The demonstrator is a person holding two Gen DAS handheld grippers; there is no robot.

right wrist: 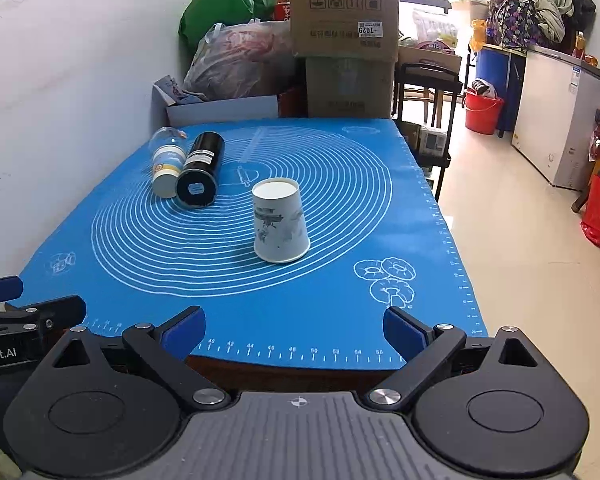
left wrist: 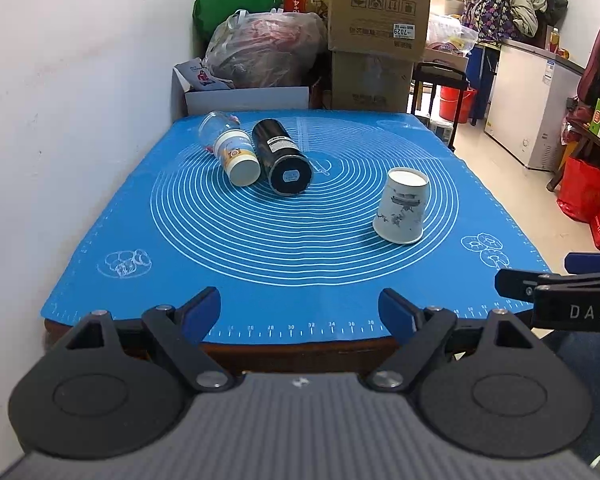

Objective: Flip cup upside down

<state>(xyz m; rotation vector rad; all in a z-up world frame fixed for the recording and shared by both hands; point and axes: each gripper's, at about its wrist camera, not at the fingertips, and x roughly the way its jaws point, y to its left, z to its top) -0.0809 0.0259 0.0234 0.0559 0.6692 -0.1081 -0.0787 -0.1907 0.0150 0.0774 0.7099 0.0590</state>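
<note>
Left claw (left wrist: 300, 312) gaping; right claw (left wrist: 540, 276) marked "DAS"; carton (left wrist: 380, 4) "7029".

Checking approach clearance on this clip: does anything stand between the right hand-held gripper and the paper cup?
Nothing visible does. Only bare blue mat lies between the open right hand-held gripper and the paper cup. The black bottle lies off to the cup's far left.

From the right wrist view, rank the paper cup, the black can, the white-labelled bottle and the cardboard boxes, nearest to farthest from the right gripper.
1. Paper cup: straight ahead of the right gripper, mid-mat, wide end down.
2. Black can: farther back, to the left, lying on its side.
3. White-labelled bottle: just left of the can and touching it; nearly level with it, a close call.
4. Cardboard boxes: stacked beyond the table's far edge.
</note>
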